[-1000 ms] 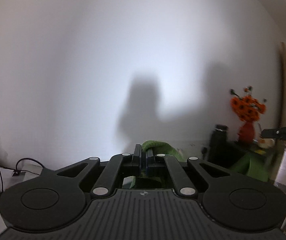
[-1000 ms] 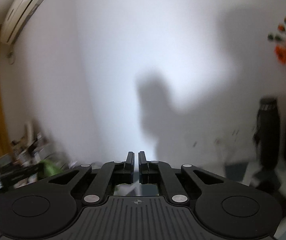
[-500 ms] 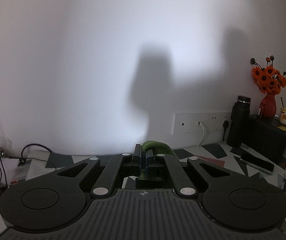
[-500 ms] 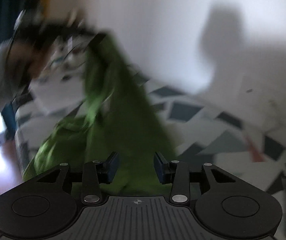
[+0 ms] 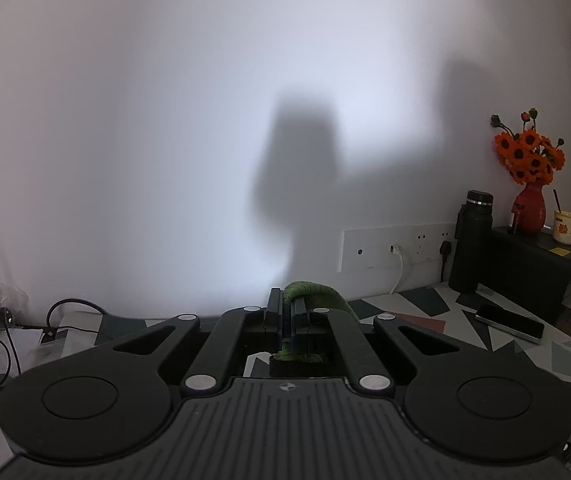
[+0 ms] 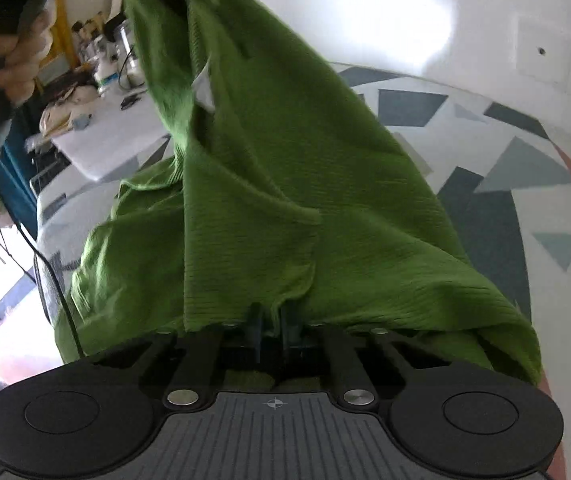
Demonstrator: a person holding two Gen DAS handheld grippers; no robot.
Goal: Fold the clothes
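Left claw (image 5: 285,312) is clamped on a bunched edge of the green garment (image 5: 313,292), fingers pressed together with the cloth pinched between them and arching over to the right of the claw, raised and aimed at the white wall (image 5: 165,120). Behind the garment on the wall, a socket strip (image 5: 397,248) with a white plug and a black plug in it. Right of the strip, a black flask (image 5: 471,240) stands on the patterned worktop (image 5: 425,304), touching or just beside a black cabinet (image 5: 537,264) that carries a red vase of orange flowers (image 5: 529,184) and a yellow mug (image 5: 567,227). A phone (image 5: 509,322) lies flat on the worktop in front of the cabinet. Left of the claw, black cables (image 5: 1,336). Right wrist view: green garment (image 6: 285,184) hangs from the top of frame down onto the worktop (image 6: 505,184), its lower hem draped over the right claw (image 6: 271,320); the fingers stand a little apart with cloth at their tips, cannot tell whether they grip it. A person's hand (image 6: 17,68), blurred, sits upper left of the garment, and a cluttered white surface (image 6: 97,128) lies beyond it.
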